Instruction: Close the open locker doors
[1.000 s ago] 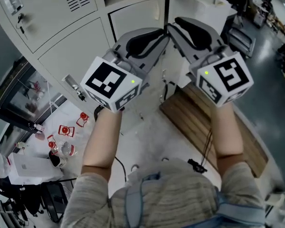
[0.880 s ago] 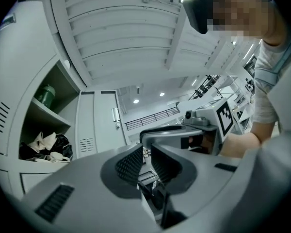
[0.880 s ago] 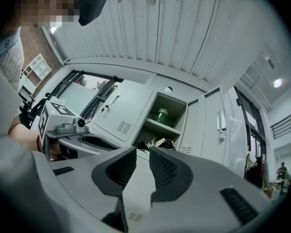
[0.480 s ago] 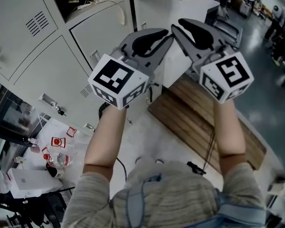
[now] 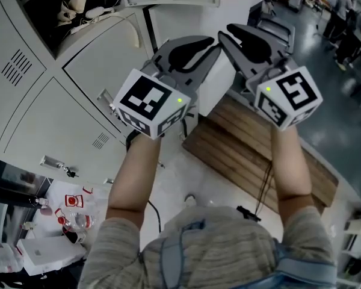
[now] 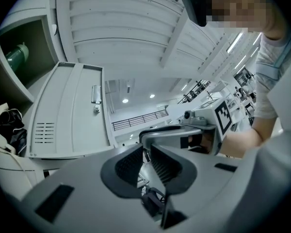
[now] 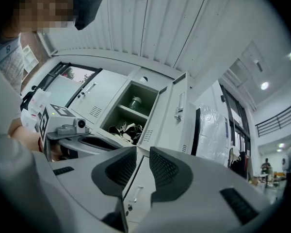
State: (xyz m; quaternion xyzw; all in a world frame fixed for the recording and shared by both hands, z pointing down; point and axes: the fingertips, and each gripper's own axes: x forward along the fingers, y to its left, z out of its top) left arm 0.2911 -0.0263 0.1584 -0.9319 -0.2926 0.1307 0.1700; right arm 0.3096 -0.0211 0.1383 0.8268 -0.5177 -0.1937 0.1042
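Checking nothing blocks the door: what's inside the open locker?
The open locker holds a green bottle on the upper shelf and a tangled black-and-white heap below it. Whatever lies under the heap is covered.

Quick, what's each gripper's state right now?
Left gripper: jaws slightly apart, holding nothing.
Right gripper: jaws slightly apart, holding nothing.
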